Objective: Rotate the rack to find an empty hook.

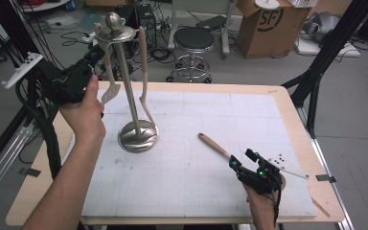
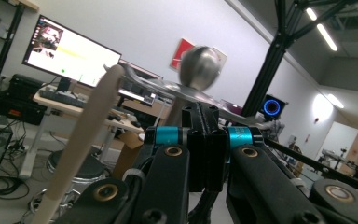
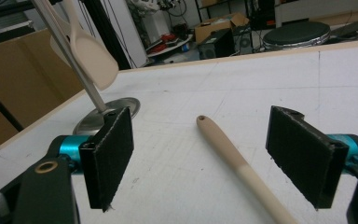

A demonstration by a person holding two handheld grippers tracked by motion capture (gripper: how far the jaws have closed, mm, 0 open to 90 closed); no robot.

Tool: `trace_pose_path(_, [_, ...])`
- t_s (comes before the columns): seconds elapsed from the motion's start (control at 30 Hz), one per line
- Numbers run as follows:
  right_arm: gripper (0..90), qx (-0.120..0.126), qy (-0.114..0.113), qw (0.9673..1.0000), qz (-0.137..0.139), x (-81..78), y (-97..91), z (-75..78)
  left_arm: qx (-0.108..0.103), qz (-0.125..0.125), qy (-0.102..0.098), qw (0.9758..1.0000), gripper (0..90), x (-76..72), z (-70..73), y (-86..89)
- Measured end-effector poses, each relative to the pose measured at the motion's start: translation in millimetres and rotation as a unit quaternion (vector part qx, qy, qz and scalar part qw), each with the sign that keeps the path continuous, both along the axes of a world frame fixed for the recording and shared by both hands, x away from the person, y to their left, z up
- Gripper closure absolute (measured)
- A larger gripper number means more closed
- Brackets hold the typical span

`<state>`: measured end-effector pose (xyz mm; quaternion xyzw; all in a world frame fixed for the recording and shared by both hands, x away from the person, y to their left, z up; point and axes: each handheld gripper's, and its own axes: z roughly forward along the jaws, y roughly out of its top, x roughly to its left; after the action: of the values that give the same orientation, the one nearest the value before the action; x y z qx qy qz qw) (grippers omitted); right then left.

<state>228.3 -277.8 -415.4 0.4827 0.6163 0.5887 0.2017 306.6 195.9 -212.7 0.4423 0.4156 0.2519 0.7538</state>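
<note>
Spatulas [image 1: 109, 81] hung from a metal stand [image 1: 138, 136] at the left of the tabletop [image 1: 182, 187], where the left gripper [image 1: 92, 53], jaws pressed together, was raised beside the stand's top. Farther right, a wooden spoon [image 1: 214, 145] lay flat, its handle between the spread jaws of the right gripper [image 3: 212, 158], untouched.

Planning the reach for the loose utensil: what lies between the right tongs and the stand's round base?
In the high view, the wooden-handled utensil lies there on bare white mat, its handle pointing from the right tongs toward the stand base.
</note>
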Motion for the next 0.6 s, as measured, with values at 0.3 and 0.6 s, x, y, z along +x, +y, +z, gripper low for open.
trace_pose_path(0.3, [22.5,0.000,0.001,1.0000,0.001,0.1,0.3,-0.2,0.002,-0.006,-0.006,1.0000,90.0,-6.0,0.7,-1.9])
trace_pose_path(0.6, [22.5,-0.001,-0.002,1.0000,0.000,0.3,0.1,-0.3,0.005,-0.019,-0.005,0.9998,89.9,-7.7,-4.4,-2.6])
